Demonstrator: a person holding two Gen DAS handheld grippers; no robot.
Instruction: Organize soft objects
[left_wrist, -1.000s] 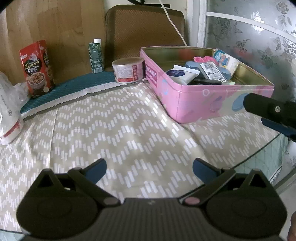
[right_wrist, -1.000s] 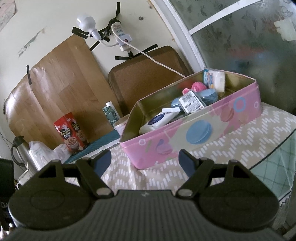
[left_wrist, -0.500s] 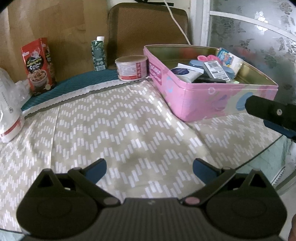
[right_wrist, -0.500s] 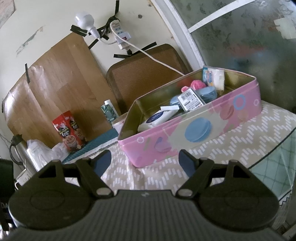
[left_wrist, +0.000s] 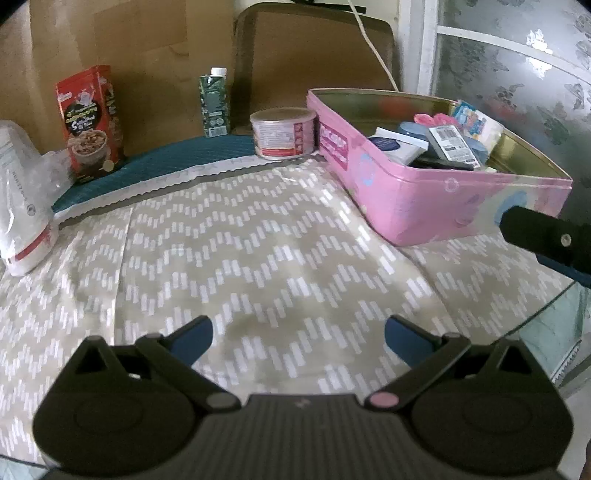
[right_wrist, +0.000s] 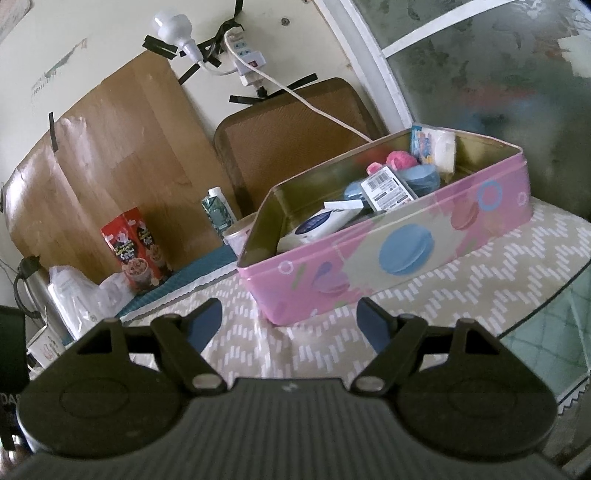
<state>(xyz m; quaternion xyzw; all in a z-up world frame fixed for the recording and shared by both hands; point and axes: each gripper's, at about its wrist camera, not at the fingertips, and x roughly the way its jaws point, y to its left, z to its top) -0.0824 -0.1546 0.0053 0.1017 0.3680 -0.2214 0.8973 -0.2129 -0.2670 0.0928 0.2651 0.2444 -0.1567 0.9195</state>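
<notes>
A pink tin box (left_wrist: 436, 210) stands on the patterned tablecloth at the right; it also shows in the right wrist view (right_wrist: 369, 269). Inside lie a white tube (right_wrist: 317, 225), a barcode packet (right_wrist: 388, 186), a blue round item (right_wrist: 423, 175), a pink fluffy item (right_wrist: 400, 159) and a tissue pack (right_wrist: 436, 149). My left gripper (left_wrist: 297, 336) is open and empty over the bare cloth. My right gripper (right_wrist: 290, 321) is open and empty, in front of the box's near wall. Its finger shows at the right edge of the left wrist view (left_wrist: 543, 236).
A red snack box (left_wrist: 90, 122), a green carton (left_wrist: 214, 103) and a round tin (left_wrist: 284, 133) stand at the back on a teal mat. A white plastic bag (left_wrist: 22, 199) lies at the left. The table's glass edge (left_wrist: 546, 314) curves at the right.
Both grippers have drawn slightly back and shifted; the pink box sits a little further right in the left view. Both stay open and empty.
</notes>
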